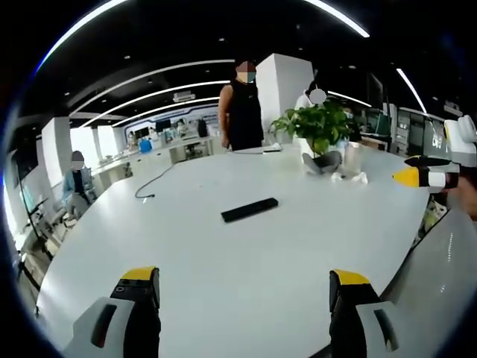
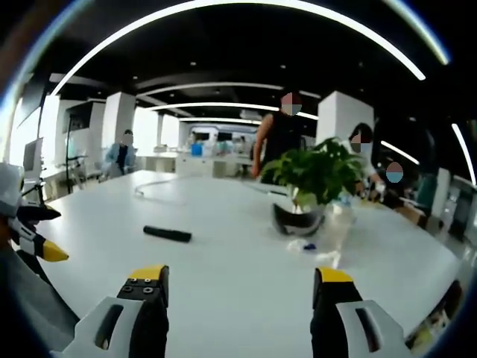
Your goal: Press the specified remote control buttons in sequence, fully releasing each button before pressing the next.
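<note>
Your left tongs [image 1: 244,287] stand wide apart at 6 o'clock of the left gripper view, yellow tips up, with nothing between them, hovering above the white surface [image 1: 223,261]. The black remote control [image 1: 250,209] lies flat on that surface just past the centre, toward 12 o'clock from the tongs, well apart from them and angled with its right end higher in the view. Beyond it at about 1 o'clock sits a potted plant [image 1: 319,130], with a clear bottle [image 1: 352,158] just beside it. A dark cable [image 1: 153,183] trails across the surface at 10 o'clock. Your right tongs' yellow tip enters at 3 o'clock. In the right gripper view your right tongs [image 2: 240,294] are likewise spread and released at 6 o'clock, holding nothing. There the remote control [image 2: 168,234] lies at about 10 o'clock from the tongs, well apart, and the potted plant [image 2: 313,183] stands at 1 o'clock. Your left tongs' yellow tip shows at 9 o'clock by the edge. A person in a dark top [image 2: 283,138] stands behind the surface at 12 o'clock.
</note>
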Demonstrator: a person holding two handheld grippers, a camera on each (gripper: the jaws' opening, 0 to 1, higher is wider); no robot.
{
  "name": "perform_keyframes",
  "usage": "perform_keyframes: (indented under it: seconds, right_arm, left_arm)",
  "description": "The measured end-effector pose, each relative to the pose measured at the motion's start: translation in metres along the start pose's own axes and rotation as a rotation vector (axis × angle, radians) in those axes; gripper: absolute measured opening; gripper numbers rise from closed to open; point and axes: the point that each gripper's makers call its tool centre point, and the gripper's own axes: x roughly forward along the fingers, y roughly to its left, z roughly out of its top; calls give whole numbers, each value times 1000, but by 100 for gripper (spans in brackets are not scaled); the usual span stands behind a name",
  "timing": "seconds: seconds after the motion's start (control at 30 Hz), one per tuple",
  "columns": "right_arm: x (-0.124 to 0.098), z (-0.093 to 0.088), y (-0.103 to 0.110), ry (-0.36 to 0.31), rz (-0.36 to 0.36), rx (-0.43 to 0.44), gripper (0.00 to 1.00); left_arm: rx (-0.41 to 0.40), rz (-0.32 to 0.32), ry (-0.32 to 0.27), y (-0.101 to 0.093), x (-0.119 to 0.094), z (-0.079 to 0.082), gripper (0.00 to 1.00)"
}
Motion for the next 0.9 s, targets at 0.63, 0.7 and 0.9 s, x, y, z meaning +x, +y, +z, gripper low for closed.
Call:
perform_keyframes:
  seconds: [0.63, 0.7, 0.9]
  right_arm:
    - [-1, 1, -1, -3, -1, -4, 76]
    - [-1, 1, -1, -6, -2, 0, 76]
    - [-1, 1, -1, -8, -2, 1, 75]
  left_arm:
    - [-10, -13, -18, -1, -1, 10, 97]
    - [-3, -19, -24, -1, 1, 15, 96]
    - [28, -24, -61, -2, 10, 33, 96]
